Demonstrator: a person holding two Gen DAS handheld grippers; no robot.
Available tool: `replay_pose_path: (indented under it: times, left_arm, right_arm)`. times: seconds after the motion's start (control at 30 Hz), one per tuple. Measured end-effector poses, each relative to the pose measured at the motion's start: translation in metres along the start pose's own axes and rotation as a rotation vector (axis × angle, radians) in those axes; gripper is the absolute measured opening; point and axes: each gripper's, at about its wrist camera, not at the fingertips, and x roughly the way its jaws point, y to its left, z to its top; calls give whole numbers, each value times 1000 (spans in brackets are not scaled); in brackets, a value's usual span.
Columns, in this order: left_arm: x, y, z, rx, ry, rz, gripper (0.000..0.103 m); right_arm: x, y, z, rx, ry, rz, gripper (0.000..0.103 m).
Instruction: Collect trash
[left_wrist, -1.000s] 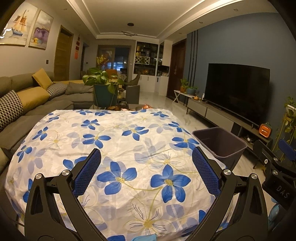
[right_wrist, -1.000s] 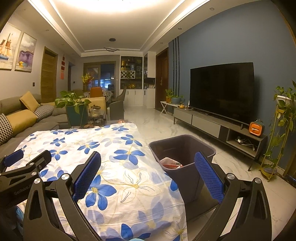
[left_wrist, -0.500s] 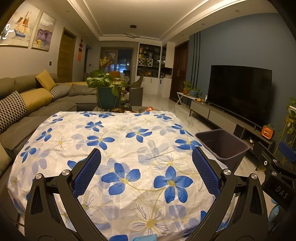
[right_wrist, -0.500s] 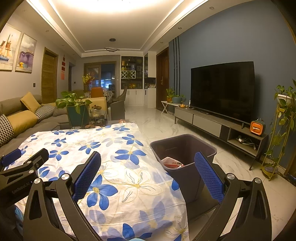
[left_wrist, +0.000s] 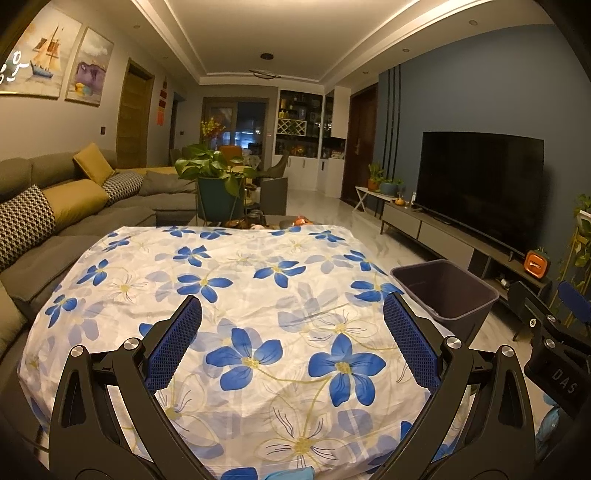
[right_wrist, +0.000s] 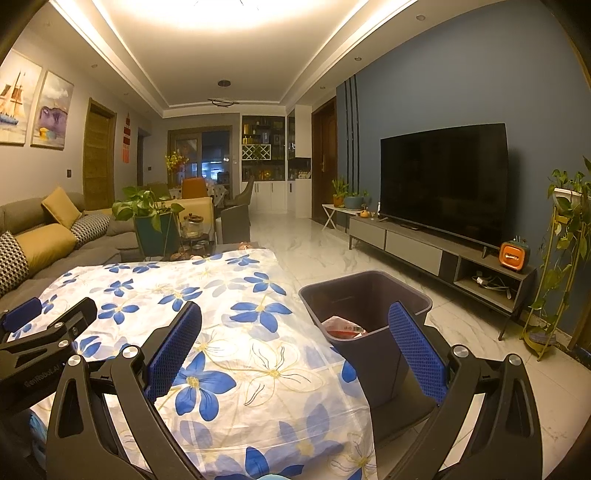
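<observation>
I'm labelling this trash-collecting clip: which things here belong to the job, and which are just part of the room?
Job:
- bin, dark, on the floor beside the table
- wrapper lying inside it
- left gripper and right gripper, both open, holding nothing

Lying about:
- floral tablecloth
- sofa with cushions
- potted plant
- TV
- orange clock

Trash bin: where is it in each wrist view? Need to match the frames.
Left wrist: the trash bin is right of centre, on the floor past the right edge of the flowered tablecloth; its contents are hidden.
Right wrist: the bin is lower centre, against the cloth's right edge, with a red-and-white wrapper inside.
Shared landmark: the orange radio on the TV stand.
</observation>
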Motion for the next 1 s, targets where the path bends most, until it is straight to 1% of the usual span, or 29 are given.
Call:
replay_pose_path:
  times: [1.0]
  left_arm:
    - [-1,0,0,0,-3,0,97]
  right_arm:
    - [0,-3,4,3,-6,3,97]
